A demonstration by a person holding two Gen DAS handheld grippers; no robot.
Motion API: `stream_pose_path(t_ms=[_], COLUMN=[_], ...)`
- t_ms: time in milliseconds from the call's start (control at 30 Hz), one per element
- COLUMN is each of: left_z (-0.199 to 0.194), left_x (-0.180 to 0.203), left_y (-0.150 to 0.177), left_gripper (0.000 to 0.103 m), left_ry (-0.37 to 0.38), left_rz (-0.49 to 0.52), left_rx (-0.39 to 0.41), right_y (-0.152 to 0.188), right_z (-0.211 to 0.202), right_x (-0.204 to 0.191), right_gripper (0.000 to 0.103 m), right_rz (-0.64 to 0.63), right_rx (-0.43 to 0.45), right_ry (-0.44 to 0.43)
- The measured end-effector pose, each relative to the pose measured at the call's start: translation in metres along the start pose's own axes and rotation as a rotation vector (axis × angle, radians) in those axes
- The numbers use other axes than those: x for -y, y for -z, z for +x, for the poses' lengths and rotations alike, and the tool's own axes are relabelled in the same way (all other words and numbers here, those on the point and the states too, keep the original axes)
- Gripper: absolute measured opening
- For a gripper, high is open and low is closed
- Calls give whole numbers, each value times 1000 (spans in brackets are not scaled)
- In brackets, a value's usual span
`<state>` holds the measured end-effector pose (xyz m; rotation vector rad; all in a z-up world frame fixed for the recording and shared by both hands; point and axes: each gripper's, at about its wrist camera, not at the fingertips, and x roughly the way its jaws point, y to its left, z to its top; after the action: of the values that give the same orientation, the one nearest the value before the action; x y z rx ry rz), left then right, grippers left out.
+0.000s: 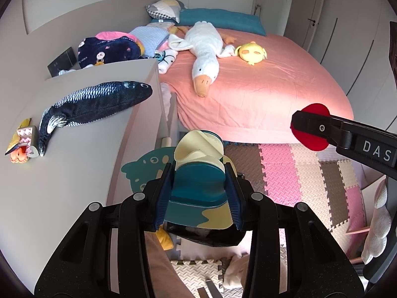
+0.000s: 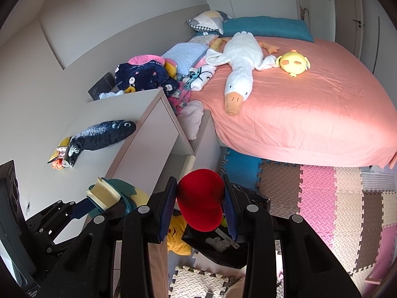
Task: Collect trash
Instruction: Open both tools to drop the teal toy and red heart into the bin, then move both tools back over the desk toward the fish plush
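Observation:
My left gripper (image 1: 198, 173) is shut on a teal and cream plastic piece (image 1: 198, 164) with a fish-shaped teal and yellow panel behind it. It hangs over a black bin (image 1: 211, 238) on the floor. My right gripper (image 2: 199, 181) is shut on a red felt piece (image 2: 201, 203) just above the same black bin (image 2: 223, 248). The right gripper (image 1: 310, 129) shows at the right edge of the left wrist view, the left gripper (image 2: 99, 201) at the lower left of the right wrist view. Crumpled wrappers (image 1: 22, 141) lie on the dresser top (image 1: 74, 173).
A plush fish (image 1: 96, 101) lies on the dresser beside the wrappers (image 2: 59, 156). The pink bed (image 2: 310, 104) carries a white goose plush (image 2: 240, 69), a yellow chick plush (image 2: 294, 63) and piled blankets. Foam puzzle mats (image 2: 322, 198) cover the floor. A yellow plush (image 2: 177, 233) lies by the bin.

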<state>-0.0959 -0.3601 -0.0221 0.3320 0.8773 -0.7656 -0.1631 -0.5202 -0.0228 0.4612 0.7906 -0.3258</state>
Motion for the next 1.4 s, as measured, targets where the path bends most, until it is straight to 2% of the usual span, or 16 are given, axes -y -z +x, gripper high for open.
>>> stream_pose_path(t_ms=[200, 233, 267, 300, 333, 367, 400, 900, 1400], left_z=[3, 2, -1, -3, -6, -9, -10, -14, -20], left_x=[-1, -1, -1, -2, -1, -1, 0, -9, -44], left_y=[1, 1, 1, 1, 0, 0, 0, -1, 7], left_gripper=[41, 50, 60, 83, 92, 92, 93, 94, 94], left_ry=[11, 5, -20, -44, -66, -83, -91, -102, -141], left_rz=[10, 11, 9, 11, 17, 26, 34, 27, -10], left_rx=[-9, 3, 17, 33, 53, 71, 76, 77, 84], right_y=[-4, -6, -7, -9, -9, -10, -10, -8, -9], right_z=[2, 2, 2, 1, 0, -2, -3, 0, 11], right_x=[3, 4, 4, 4, 3, 3, 4, 4, -33], right_gripper=[38, 39, 45, 52, 56, 63, 65, 66, 66], right_rz=[10, 15, 19, 21, 19, 19, 19, 26, -22], right_rx=[-13, -18, -20, -15, -9, -3, 5, 0, 9], right_ry=[3, 6, 8, 13, 21, 31, 36, 27, -30])
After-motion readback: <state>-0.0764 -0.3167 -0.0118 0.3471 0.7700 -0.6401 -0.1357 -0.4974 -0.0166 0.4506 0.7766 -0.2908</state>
